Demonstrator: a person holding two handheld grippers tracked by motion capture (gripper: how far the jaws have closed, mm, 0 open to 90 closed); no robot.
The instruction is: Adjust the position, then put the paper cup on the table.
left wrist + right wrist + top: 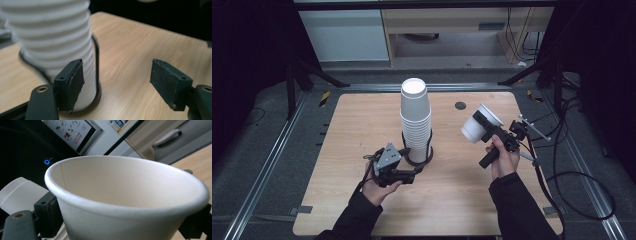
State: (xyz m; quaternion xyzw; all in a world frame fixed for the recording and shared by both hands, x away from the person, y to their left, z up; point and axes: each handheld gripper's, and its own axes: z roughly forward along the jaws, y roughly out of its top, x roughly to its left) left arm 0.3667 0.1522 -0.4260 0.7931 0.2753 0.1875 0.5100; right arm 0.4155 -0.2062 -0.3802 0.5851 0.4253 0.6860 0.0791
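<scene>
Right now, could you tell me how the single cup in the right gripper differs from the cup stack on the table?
The single cup is held tilted above the table by the right gripper; the cup stack stands upright on the wooden table. The single cup is much shorter than the stack. Both are white paper.

A pale wooden worktop [362,115] sits on grey carpeted floor [267,130], flanked by metal rails [262,165]. Beyond its far edge stand a white cabinet [344,35] and a light wood desk [462,20]. Black curtains [242,45] darken both sides. Cables [582,175] loop across the floor. A poster [71,131] hangs on the wall.
</scene>
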